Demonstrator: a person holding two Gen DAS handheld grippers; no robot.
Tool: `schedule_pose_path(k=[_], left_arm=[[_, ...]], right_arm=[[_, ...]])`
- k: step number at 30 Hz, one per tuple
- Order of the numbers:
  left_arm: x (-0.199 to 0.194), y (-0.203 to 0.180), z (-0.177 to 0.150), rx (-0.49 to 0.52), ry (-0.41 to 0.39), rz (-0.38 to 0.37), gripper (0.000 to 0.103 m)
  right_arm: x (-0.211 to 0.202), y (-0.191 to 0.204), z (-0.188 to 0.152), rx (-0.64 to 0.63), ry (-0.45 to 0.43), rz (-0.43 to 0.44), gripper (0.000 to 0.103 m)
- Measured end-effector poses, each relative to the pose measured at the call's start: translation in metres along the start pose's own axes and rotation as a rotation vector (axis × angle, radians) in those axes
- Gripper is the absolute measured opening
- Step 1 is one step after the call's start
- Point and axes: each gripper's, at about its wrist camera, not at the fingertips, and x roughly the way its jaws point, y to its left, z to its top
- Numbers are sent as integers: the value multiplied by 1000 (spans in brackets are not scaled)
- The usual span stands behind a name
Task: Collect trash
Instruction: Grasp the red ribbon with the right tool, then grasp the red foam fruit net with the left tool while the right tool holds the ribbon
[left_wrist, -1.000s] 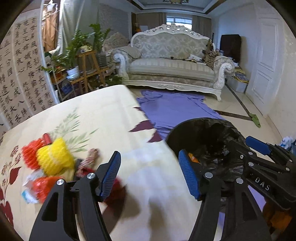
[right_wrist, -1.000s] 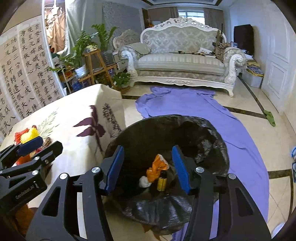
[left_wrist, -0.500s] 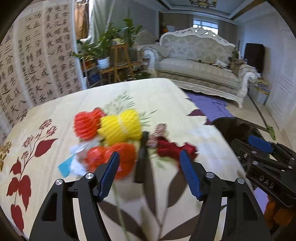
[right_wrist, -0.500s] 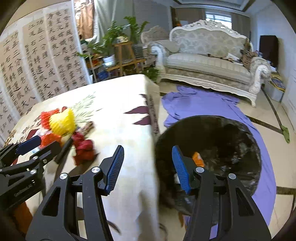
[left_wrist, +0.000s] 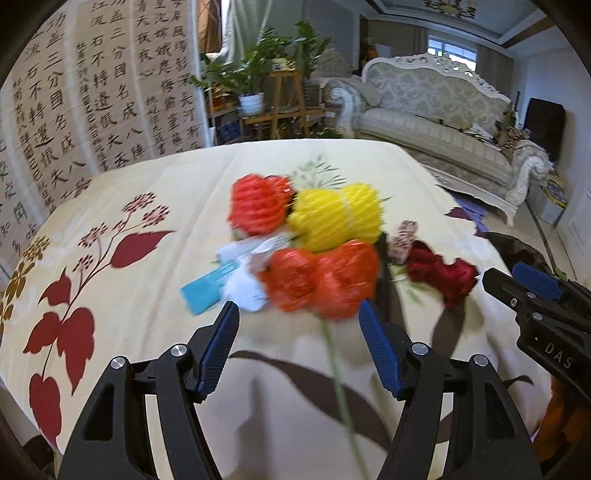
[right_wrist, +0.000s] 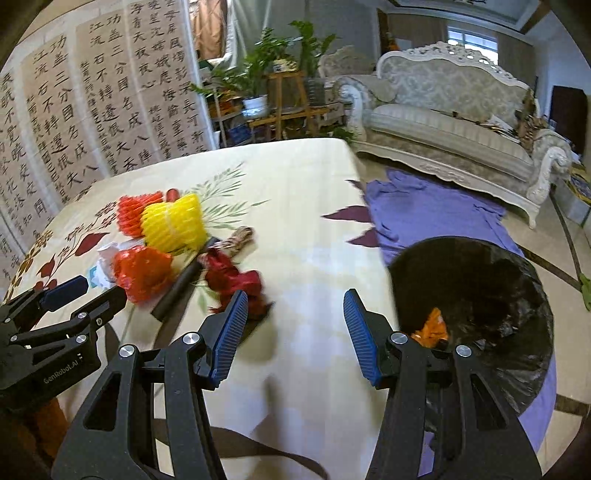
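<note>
Both grippers angled down | left gripper (left_wrist: 299, 325) apart | right gripper (right_wrist: 295, 314) apart, seemingly empty

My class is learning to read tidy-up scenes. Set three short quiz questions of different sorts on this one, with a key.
1. True or false: the left tool is shut on a piece of trash.
2. Which lies nearest the right tool? A the yellow foam net; B the dark red wrapper; C the blue packet.
3. Fill in: the bin is lined with a ____ bag.

Key: 1 false, both tools are open and empty. 2 B. 3 black; the bin stands on the floor beside the table, with an orange scrap inside.
</note>
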Motion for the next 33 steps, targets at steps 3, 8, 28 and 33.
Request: schedule_pose_path(k=[3,8,28,33], left_arm=[[1,8,-2,-19,7,9,66],[3,15,-2,-34,13,6,66],[11,-12,4,-5,25,-49,66],[20,-17,14,-4,23,-31,66]], right_arm=[[8,10,3,-23,12,19,53],[20,23,12,-58,33,21,53],[22,7,7,-61,81,-15,24],[21,-3,5,-31,72,-15,24]])
